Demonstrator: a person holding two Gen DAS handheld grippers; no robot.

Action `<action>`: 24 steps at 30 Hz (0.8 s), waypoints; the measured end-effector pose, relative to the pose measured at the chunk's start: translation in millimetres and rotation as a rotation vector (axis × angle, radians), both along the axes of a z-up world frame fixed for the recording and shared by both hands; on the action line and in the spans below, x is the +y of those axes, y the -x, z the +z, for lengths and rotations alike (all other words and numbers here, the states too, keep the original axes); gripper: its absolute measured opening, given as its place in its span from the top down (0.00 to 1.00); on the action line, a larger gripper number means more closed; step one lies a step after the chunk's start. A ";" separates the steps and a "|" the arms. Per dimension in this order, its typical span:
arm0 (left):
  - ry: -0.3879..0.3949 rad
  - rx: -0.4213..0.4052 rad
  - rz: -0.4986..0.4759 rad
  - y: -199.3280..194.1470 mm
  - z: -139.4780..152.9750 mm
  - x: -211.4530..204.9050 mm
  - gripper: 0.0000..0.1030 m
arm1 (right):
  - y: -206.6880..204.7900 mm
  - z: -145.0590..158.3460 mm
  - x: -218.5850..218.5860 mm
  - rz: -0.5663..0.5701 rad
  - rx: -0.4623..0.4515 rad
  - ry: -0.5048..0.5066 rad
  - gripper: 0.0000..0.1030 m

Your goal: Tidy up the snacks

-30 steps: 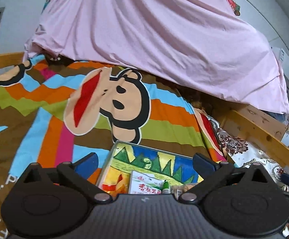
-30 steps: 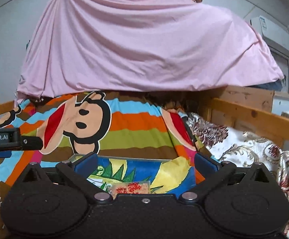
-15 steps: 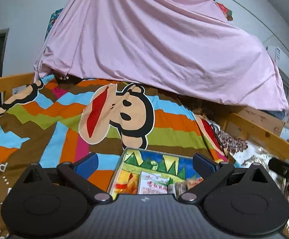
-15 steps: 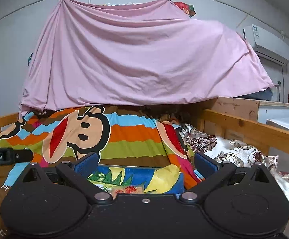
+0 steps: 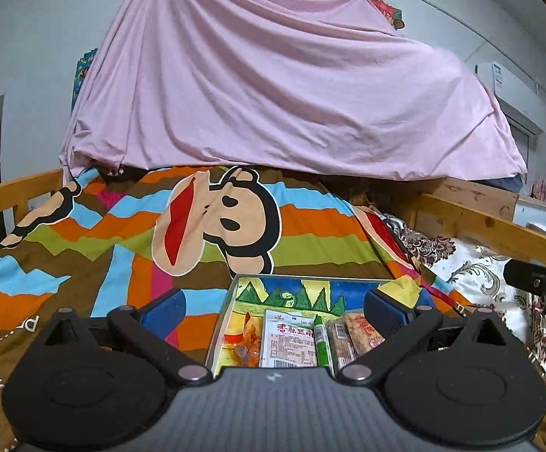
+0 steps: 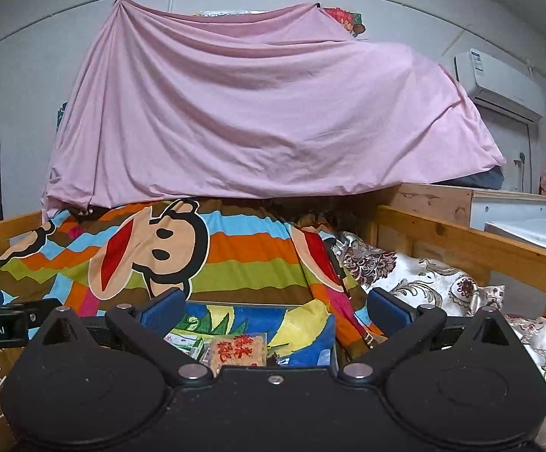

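A shallow tin box (image 5: pixel 235 282) with a painted landscape inside lies on the striped monkey bedspread (image 5: pixel 235 226). It holds a yellow snack bag (image 5: pixel 240 333), a white packet (image 5: pixel 289 342), a green tube (image 5: pixel 321 339) and brown bars (image 5: pixel 363 329). My left gripper (image 5: pixel 273 307) hangs open and empty over the box. My right gripper (image 6: pixel 273 309) is open and empty above the same box (image 6: pixel 310 335), where a brown red-lettered bar (image 6: pixel 240 350) shows.
A pink sheet (image 5: pixel 291 86) drapes the wall behind the bed. Wooden rails (image 6: pixel 480 245) run along the right side, another rail (image 5: pixel 9 192) on the left. A floral quilt (image 6: pixel 423 278) lies right of the bedspread. An air conditioner (image 6: pixel 499 79) hangs high right.
Both grippers have tilted upward and drawn back a little; more wall and sheet show, and the box sits lower in view. Both stay open and empty.
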State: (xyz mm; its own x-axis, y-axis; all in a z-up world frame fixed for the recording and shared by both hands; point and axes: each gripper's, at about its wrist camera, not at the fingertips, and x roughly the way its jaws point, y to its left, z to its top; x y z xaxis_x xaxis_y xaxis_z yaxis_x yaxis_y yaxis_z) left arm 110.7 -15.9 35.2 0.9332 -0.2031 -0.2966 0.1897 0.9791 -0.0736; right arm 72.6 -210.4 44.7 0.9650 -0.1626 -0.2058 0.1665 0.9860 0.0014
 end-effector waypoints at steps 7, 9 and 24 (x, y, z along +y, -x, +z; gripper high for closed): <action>-0.021 0.005 -0.005 19.2 -3.5 1.8 0.00 | 20.6 -2.4 0.2 0.004 0.010 0.009 0.01; -0.027 0.007 -0.004 24.9 -4.4 2.1 0.00 | 27.3 -3.4 1.0 0.008 0.013 0.014 0.01; -0.050 0.026 0.006 66.7 -10.3 9.9 0.00 | 70.0 -9.2 11.1 0.046 0.030 0.027 0.01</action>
State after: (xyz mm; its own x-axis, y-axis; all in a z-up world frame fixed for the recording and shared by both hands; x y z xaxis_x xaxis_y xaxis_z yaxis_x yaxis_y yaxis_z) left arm 43.9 -6.0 24.9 0.9262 -0.1821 -0.3300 0.1827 0.9827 -0.0296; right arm 2.6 -199.4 35.5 0.9651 -0.1244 -0.2305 0.1209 0.9922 -0.0292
